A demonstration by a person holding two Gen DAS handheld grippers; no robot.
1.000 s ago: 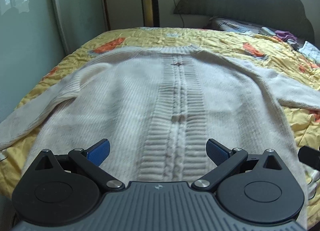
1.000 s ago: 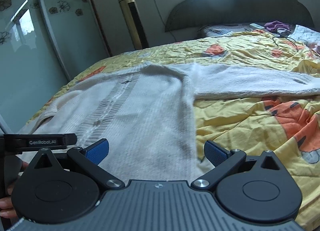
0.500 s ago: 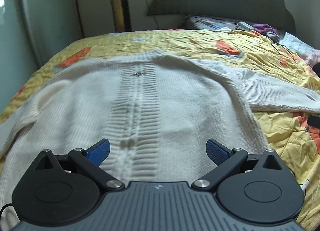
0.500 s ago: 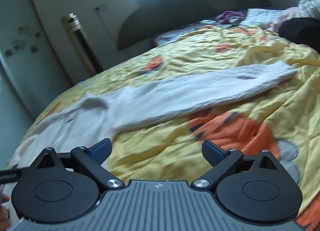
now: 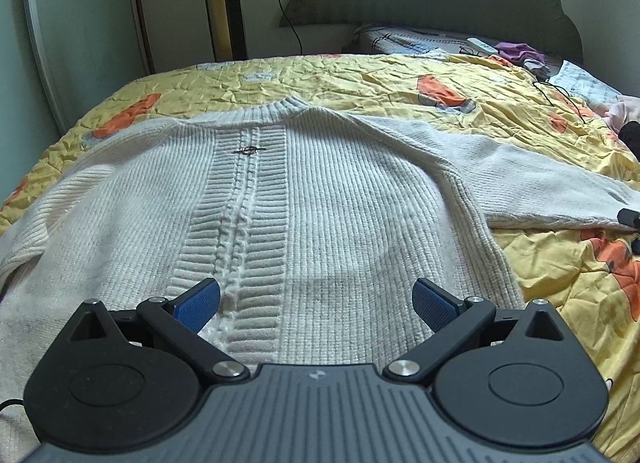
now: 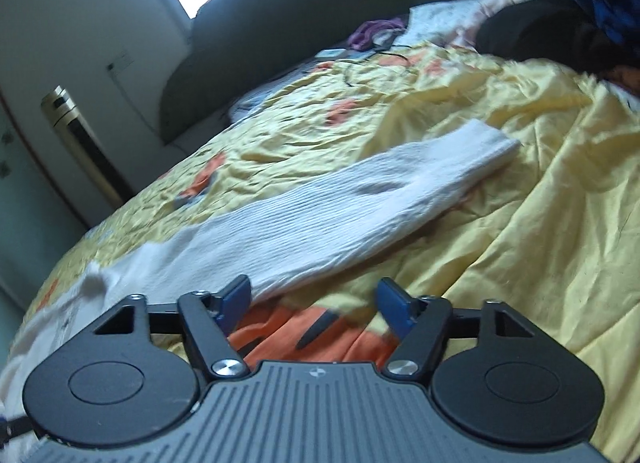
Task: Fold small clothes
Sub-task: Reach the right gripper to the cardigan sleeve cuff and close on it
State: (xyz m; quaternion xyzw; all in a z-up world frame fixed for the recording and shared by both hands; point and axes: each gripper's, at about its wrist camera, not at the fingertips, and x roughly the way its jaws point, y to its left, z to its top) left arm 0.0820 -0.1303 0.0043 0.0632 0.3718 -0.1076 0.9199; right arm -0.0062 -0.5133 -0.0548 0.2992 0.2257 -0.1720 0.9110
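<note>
Cardigan (image 5: 320, 199), cream knit, lies flat, front up, on yellow bedspread (image 5: 360, 79); one sleeve (image 6: 340, 211) stretches toward two o'clock. Left gripper (image 5: 316, 297), jaws wide apart, empty, above hem. Right gripper (image 6: 314, 303), jaws closing, nothing between, just beside sleeve's near edge.

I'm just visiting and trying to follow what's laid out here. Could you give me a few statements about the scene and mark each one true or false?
1. The white knit cardigan lies spread flat on the bed. True.
2. The bedspread is plain blue. False: it is yellow with orange patches.
3. The left gripper is clamped on the cardigan. False: its fingers stand wide apart above it.
4. One sleeve stretches straight out to the side. True.
5. The right gripper holds the sleeve's cuff. False: its fingers are closing with nothing gripped; the cuff lies far ahead.
</note>
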